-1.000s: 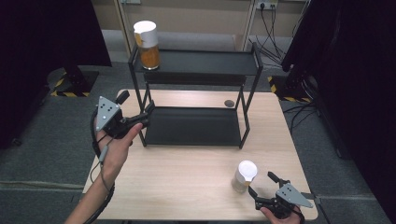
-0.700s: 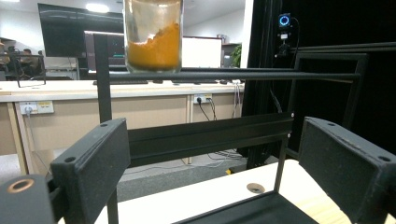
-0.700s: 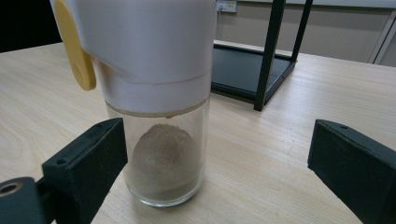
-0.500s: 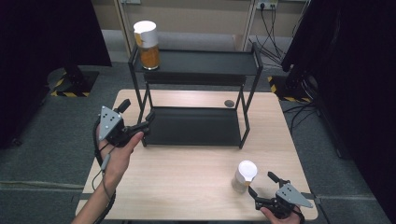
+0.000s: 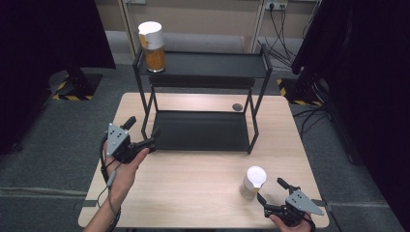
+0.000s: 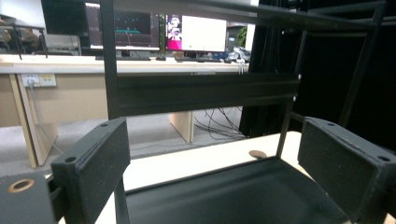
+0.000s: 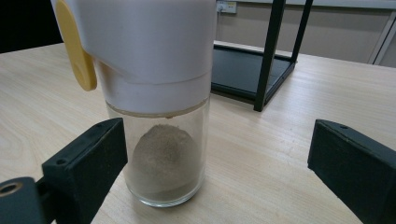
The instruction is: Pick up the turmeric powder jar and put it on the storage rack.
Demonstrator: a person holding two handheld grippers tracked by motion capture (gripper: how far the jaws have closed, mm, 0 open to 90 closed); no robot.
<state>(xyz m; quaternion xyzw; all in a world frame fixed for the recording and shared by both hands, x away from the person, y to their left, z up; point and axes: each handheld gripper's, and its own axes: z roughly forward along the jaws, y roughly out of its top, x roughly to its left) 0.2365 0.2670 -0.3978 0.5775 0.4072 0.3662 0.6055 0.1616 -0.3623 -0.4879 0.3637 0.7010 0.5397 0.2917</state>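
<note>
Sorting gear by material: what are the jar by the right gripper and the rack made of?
Jar: clear, glossy body, glass or hard plastic, since the grey powder shows through; matte white lid, likely plastic. Rack: thin black bars and flat trays, probably painted metal, matte.

The left tongs [image 5: 151,143] have drawn back along the tabletop's [image 5: 203,179] left edge toward the person, from beside the two-tier black metal rack's [image 5: 200,130] upper left post down to its lower tray's front left corner.
</note>
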